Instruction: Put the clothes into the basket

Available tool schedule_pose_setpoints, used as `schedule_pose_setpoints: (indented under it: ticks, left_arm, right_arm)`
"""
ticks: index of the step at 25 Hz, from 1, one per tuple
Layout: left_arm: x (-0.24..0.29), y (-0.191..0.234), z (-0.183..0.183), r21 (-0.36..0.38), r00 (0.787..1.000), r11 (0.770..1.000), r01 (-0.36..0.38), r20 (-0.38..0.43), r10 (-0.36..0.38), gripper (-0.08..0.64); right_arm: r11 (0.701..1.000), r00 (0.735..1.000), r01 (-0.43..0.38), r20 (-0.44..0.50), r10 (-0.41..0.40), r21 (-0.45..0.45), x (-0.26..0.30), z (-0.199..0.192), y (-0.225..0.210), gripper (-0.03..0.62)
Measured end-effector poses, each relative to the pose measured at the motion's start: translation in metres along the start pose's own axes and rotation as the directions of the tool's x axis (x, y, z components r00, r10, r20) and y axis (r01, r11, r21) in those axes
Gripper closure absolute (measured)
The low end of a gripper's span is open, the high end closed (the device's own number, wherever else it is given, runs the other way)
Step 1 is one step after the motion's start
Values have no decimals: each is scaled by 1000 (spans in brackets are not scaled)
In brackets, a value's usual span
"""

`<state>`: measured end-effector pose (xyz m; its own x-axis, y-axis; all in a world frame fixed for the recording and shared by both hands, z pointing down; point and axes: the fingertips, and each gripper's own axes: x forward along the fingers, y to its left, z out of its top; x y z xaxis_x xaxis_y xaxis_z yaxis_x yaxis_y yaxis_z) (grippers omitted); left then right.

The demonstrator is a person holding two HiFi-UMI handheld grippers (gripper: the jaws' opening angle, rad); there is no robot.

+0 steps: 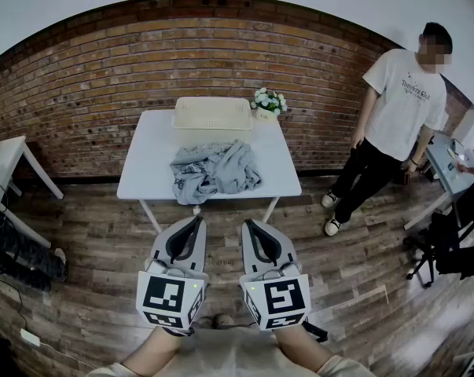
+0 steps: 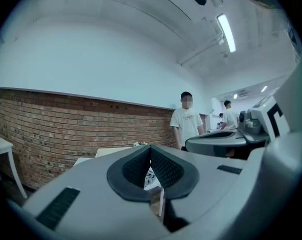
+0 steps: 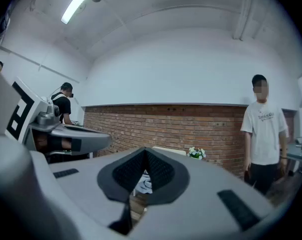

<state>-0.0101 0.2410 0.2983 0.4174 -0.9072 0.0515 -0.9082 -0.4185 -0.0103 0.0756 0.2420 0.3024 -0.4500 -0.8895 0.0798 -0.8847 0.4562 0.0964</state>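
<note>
A heap of grey clothes (image 1: 214,170) lies on the near half of a white table (image 1: 154,144). A cream basket (image 1: 212,112) stands at the table's far edge against the brick wall. My left gripper (image 1: 197,220) and my right gripper (image 1: 248,224) are held side by side in front of the table, short of its near edge, both level and pointing at it. Both are shut with nothing between the jaws. In the left gripper view the left gripper (image 2: 150,147) shows its dark pads meeting; a bit of the clothes (image 2: 151,178) shows below them. The right gripper (image 3: 144,150) looks the same.
A small pot of white flowers (image 1: 269,100) stands at the table's far right corner beside the basket. A person in a white shirt (image 1: 398,100) stands to the right of the table. Another white table (image 1: 2,159) is at the left, and an office chair (image 1: 449,250) at the right.
</note>
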Motion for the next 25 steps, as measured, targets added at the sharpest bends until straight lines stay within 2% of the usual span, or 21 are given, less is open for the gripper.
schedule_pose_setpoints:
  ticks: [7, 15, 25]
  left_arm:
    - [5, -10, -3, -1, 1000, 1000, -7, -4, 7, 551]
    - [9, -18, -5, 7, 1000, 1000, -18, -6, 18, 551]
    - [1, -14, -12, -6, 997, 997, -74, -13, 74, 551]
  right_arm:
    - [1000, 1000, 6, 0, -6, 3, -4, -3, -12, 586]
    - [999, 999, -31, -6, 31, 18, -4, -13, -15, 586]
    - [998, 998, -52, -18, 52, 27, -7, -24, -23, 585]
